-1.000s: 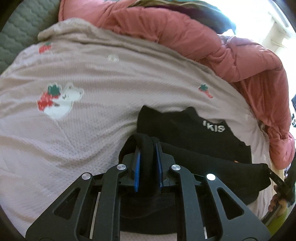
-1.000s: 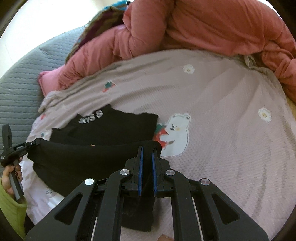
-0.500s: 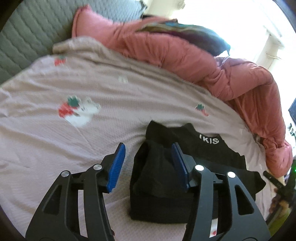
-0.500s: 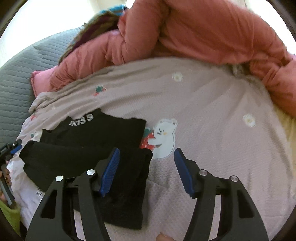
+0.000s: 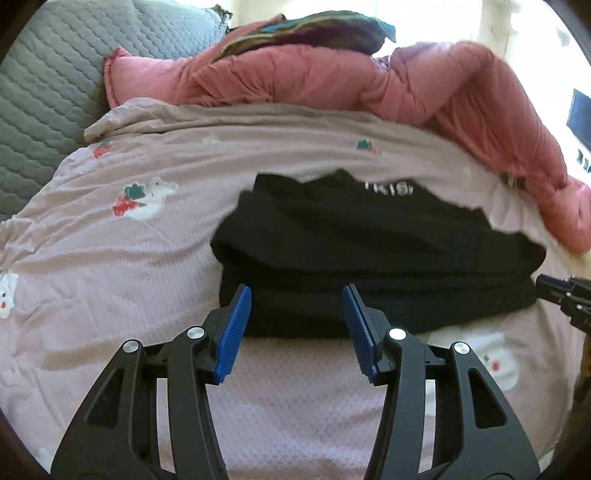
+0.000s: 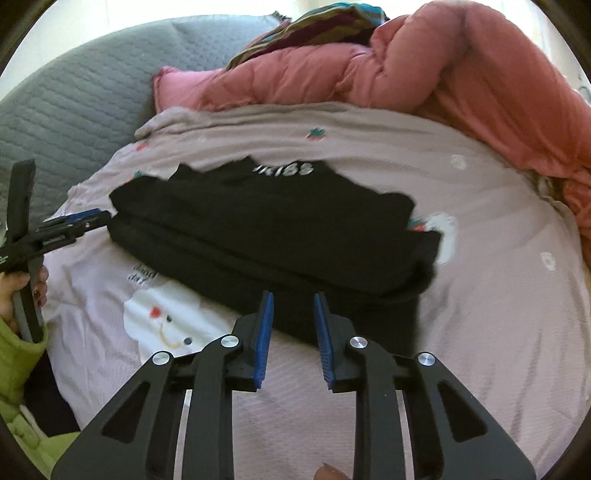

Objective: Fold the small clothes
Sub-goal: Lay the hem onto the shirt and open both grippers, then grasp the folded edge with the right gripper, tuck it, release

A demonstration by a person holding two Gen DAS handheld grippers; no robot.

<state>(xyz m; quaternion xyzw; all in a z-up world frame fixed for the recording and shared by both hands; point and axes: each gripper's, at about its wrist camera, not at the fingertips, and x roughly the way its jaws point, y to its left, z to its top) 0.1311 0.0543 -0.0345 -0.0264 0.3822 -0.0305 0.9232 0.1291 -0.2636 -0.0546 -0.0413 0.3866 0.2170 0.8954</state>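
Observation:
A black garment with white lettering lies folded into a long band on the pink printed bedsheet. In the right wrist view the garment stretches from left to right. My left gripper is open just short of the garment's near edge, and its pads touch nothing. My right gripper hovers at the near edge too. Its jaws are closing, a narrow gap is left, and no cloth is pinched between them. The left gripper also shows beside the garment's left end, held by a hand.
A bulky salmon quilt is heaped along the far side with a striped cloth on top. Grey quilted padding rises at the far left. A white garment with a smiling face lies partly under the black one. A green sleeve is at the left edge.
Both grippers let go of the black garment's folded edge, opened and drew back across the sheet. The fold now lies flat. The right jaws have since narrowed again.

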